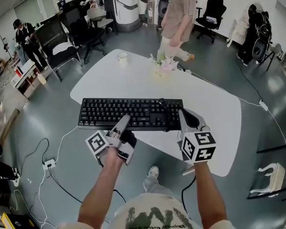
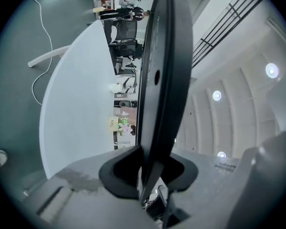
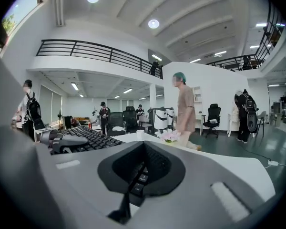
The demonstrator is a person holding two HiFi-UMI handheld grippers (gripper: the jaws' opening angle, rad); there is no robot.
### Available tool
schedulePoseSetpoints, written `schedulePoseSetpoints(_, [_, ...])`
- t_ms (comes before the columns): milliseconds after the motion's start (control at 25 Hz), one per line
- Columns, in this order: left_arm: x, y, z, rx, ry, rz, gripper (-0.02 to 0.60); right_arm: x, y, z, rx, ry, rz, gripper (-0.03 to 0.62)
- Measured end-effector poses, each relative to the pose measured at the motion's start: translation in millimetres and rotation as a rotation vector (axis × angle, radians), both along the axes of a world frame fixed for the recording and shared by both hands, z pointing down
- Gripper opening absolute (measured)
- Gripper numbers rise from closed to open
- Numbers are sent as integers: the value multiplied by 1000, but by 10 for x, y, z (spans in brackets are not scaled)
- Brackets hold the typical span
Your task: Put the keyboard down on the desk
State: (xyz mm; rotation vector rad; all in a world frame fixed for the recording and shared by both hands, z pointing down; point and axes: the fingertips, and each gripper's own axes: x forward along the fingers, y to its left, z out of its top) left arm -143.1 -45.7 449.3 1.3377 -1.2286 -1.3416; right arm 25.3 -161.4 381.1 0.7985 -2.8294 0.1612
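left forearm [image 1: 105, 185] and right forearm [image 1: 207, 190] reach out, each claw clamped on the near edge of the keyboard [image 1: 133, 109]: left gripper [image 1: 124, 122] near the middle, right gripper [image 1: 183, 117] at the right end. it lies level over the white desk [image 1: 133, 78]; whether it touches yet is hard to tell. its left near corner looks close to the desk's edge, so ease it inward, lower both ends flat, and part the 2 grips only once it rests.
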Motion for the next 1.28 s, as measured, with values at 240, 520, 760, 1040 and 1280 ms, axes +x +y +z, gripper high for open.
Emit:
schedulePoseSetpoints(240, [-188,-655,49,-14,3,34,87,-164,-603,44,-15,14,31,-2])
schedulePoseSetpoints(520, [-285,-1229,58,-25,13,69,87,-250,-1135,73,-35,18,62,-2])
schedulePoseSetpoints(760, [-306,-1482,101,-47,5,103,87,-312,-1338,129,-55,12,74,-2])
schedulePoseSetpoints(1040, [-338,-1558,157,-68,-3,137,87,-387,-1359,196,-72,-2,87,-2])
schedulePoseSetpoints(1280, [-385,-1720,165,-58,3,182,87,-401,-1448,205,-72,-8,133,-2])
